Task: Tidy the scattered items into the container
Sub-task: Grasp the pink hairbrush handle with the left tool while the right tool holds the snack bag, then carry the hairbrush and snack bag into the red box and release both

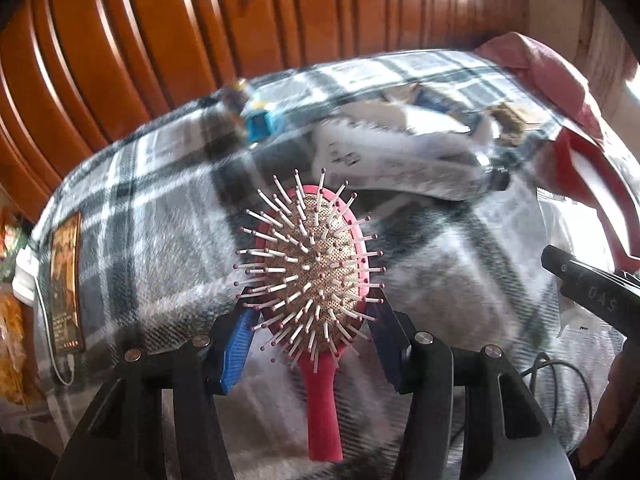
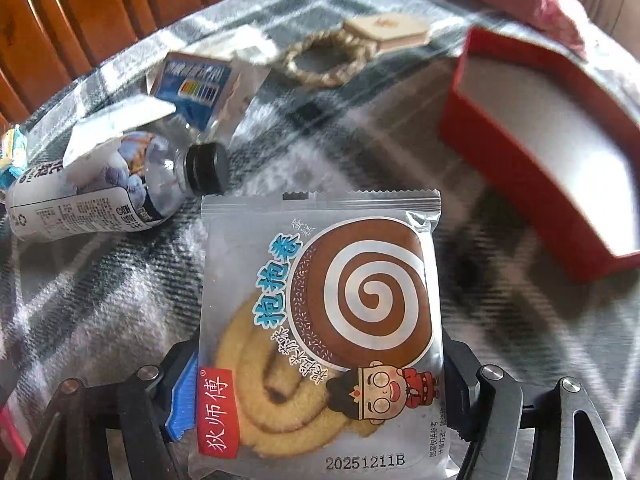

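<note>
Your left gripper [image 1: 310, 312] is clamped on the pink hairbrush [image 1: 316, 276] — both blue pads [image 1: 236, 344] press the sides of its oval head, bristles facing the camera, handle hanging down between the fingers. The brush is lifted clear of the plaid blanket [image 1: 152, 208].

Your right gripper [image 2: 320, 392] is closed on the snack packet [image 2: 320, 320], a silver swirl-cake wrapper gripped at its 2 side edges and standing upright in front of the lens.

Beyond the left jaws, the plastic bottle [image 1: 420, 164] lies on its side on the blanket, and a phone [image 1: 66, 284] with a cable rests at the blanket's left edge. The other gripper's black finger shows at the right margin.

Beyond the right jaws, the bottle [image 2: 100, 196] lies left of the packet, cap toward it. A blue-and-white sachet [image 2: 196, 88] sits just behind the bottle. Further back lie 1 rope ring [image 2: 326, 60] and a small pale box [image 2: 386, 32], touching. The red container [image 2: 516, 168] — white inside — rests on the blanket to the right, well apart from the packet.
</note>
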A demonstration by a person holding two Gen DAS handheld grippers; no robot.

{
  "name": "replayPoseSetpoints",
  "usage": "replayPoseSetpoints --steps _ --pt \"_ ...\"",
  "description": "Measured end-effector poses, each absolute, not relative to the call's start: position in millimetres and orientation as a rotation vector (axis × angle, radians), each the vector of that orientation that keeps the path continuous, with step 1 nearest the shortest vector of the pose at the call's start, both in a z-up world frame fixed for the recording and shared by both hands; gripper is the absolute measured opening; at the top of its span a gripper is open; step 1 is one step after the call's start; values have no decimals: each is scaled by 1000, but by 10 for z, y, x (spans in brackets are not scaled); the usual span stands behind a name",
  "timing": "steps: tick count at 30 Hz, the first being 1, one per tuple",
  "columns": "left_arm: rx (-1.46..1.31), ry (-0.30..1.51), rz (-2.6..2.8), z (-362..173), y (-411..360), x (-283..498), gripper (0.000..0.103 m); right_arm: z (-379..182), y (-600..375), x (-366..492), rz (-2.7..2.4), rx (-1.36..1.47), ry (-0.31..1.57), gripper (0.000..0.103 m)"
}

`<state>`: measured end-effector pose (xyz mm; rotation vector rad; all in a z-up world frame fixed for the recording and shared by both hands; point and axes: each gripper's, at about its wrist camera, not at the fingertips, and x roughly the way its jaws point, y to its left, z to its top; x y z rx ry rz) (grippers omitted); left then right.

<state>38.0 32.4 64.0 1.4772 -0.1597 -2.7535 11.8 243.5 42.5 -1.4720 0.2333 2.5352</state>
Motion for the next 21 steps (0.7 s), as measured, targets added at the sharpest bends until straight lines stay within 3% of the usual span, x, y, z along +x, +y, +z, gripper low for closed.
replayPoseSetpoints --steps 10,15,21 --pt "1456 -256 -3022 1195 1528 210 58 1177 3145 339 2535 -1099 342 80" --pt "1422 -373 -3175 1405 2466 -78 58 1450 3695 399 2385 -860 277 80" --pt "1386 -496 -3353 1488 3578 -450 58 1547 4364 286 2319 -775 210 80"
